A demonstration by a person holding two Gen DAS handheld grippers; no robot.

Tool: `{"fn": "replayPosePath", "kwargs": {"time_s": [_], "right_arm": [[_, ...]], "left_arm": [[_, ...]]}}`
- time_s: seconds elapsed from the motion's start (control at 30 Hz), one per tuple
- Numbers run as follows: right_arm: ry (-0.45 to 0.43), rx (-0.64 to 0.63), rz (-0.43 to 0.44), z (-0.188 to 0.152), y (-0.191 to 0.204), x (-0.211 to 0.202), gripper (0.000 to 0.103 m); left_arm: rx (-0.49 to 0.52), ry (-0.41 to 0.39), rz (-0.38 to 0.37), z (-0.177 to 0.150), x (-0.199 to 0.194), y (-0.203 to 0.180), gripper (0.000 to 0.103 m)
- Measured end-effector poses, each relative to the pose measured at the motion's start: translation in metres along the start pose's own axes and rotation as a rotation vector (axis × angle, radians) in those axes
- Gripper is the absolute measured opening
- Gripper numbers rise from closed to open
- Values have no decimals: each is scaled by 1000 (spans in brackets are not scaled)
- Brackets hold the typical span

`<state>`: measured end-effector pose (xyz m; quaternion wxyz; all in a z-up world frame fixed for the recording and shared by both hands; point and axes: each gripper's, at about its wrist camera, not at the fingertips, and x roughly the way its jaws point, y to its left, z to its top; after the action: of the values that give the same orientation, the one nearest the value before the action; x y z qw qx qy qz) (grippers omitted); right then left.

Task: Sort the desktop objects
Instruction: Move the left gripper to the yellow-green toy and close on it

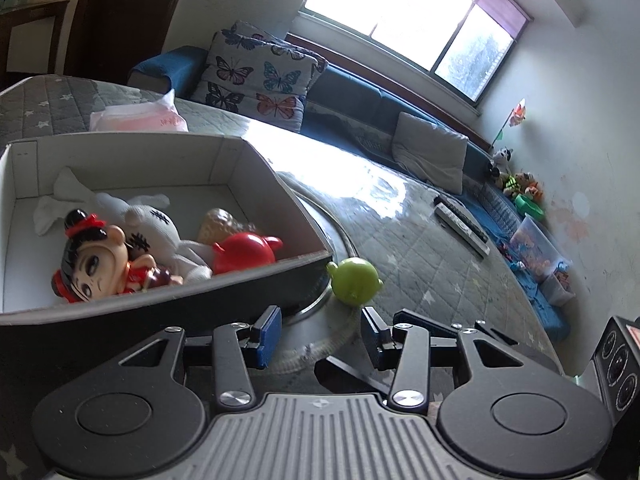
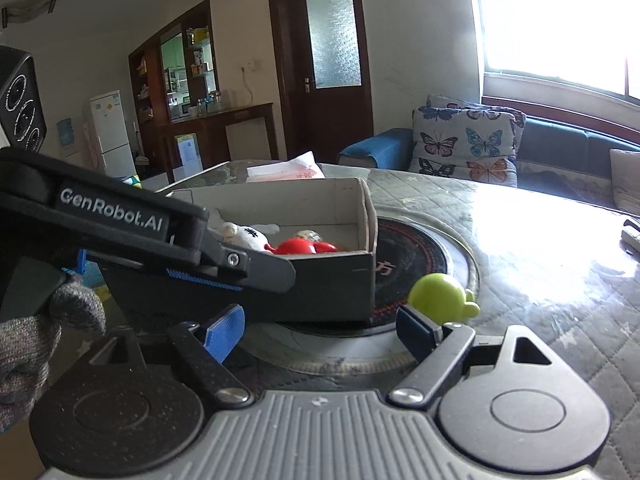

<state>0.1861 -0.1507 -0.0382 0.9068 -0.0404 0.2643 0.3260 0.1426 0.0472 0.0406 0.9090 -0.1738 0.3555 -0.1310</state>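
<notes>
Lying just past right gripper (image 2: 320, 330) fingers, untouched: green toy (image 2: 438, 294).

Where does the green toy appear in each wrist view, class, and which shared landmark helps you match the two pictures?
Left wrist: green toy at centre, on the table just right of the box corner.
Right wrist: green toy right of centre, beside the box corner.
Shared landmark: the box's near corner.
</notes>
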Motion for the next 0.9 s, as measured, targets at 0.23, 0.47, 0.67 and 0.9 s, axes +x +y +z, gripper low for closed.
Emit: {"fn": "replayPosePath", "kwargs": {"time_s": [0.23,0.47,0.67,0.9], "right_arm": [[3,5,-18,-6,-6,-7,86],[8,16,-30,-13,-11,-11,88],[13,27,-40,-16,-17,-11,89],[38,38,-57,-20,-27,-6,89]], "left_arm": [[27,13,11,-8,6,-11,46],[42,34,11,-17,14,-20,46],[31,47,17,-20,21,-20,46],[13,60,17,-22,29,-20,46]]}}
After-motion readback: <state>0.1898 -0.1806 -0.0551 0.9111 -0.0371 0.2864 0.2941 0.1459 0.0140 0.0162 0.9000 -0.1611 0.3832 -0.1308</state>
